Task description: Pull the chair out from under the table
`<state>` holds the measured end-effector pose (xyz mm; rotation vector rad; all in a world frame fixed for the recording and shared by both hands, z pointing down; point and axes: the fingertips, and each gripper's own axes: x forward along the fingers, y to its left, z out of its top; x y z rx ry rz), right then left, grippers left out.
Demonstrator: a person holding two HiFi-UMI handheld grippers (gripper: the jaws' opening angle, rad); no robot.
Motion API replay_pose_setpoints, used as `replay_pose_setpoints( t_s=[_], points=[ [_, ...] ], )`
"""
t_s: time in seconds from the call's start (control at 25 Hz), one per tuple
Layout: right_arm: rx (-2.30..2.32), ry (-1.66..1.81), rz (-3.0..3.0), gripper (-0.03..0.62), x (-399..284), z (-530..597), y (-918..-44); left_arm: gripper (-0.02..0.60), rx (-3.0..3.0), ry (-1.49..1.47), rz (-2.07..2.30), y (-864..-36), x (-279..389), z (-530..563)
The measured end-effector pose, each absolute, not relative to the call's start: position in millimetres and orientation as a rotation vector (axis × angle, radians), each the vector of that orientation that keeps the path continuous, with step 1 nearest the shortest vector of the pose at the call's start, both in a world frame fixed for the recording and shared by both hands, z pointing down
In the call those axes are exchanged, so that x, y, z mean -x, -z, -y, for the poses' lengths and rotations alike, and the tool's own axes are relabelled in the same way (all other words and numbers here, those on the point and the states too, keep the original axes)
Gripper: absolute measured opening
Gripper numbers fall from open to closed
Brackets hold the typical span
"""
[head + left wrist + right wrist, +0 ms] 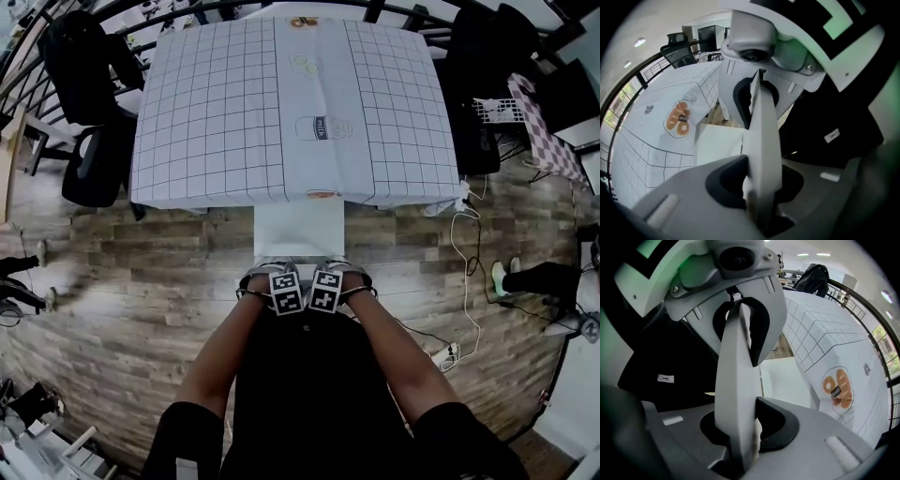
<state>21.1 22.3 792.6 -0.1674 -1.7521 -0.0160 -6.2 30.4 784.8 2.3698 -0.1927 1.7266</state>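
Note:
A white chair stands partly out from under the table (216,112), its seat (298,228) showing in front of the checked tablecloth. Side by side at the top of the chair's back, my left gripper (281,281) and right gripper (328,281) both point steeply down. In the left gripper view the white edge of the chair back (764,136) runs between the jaws of my left gripper (757,187), which is shut on it. The right gripper view shows the same edge (738,380) clamped in my right gripper (740,427). My grippers hide the backrest in the head view.
Black office chairs stand at the table's left (89,103) and right (478,84). A white cable (469,272) trails over the wooden floor on the right. A person's foot (534,277) is at the right. A checked cloth (548,131) lies at far right.

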Motion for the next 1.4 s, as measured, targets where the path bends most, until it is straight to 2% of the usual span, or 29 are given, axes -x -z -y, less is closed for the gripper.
replay_pose_setpoints(
  t_s=[0.32, 0.52, 1.4],
  points=[
    [0.217, 0.011, 1.743, 0.084, -35, -72, -768, 0.092, -2.303, -1.708, 0.187, -758, -6, -81],
    [0.216, 0.042, 1.745, 0.084, -39, -103, -794, 0.092, -2.308, -1.704, 0.227, -784, -11, -113],
    [0.176, -0.007, 1.752, 0.087, -61, -242, -790, 0.095, -2.317, -1.719, 0.18, -781, -32, -251]
  ],
)
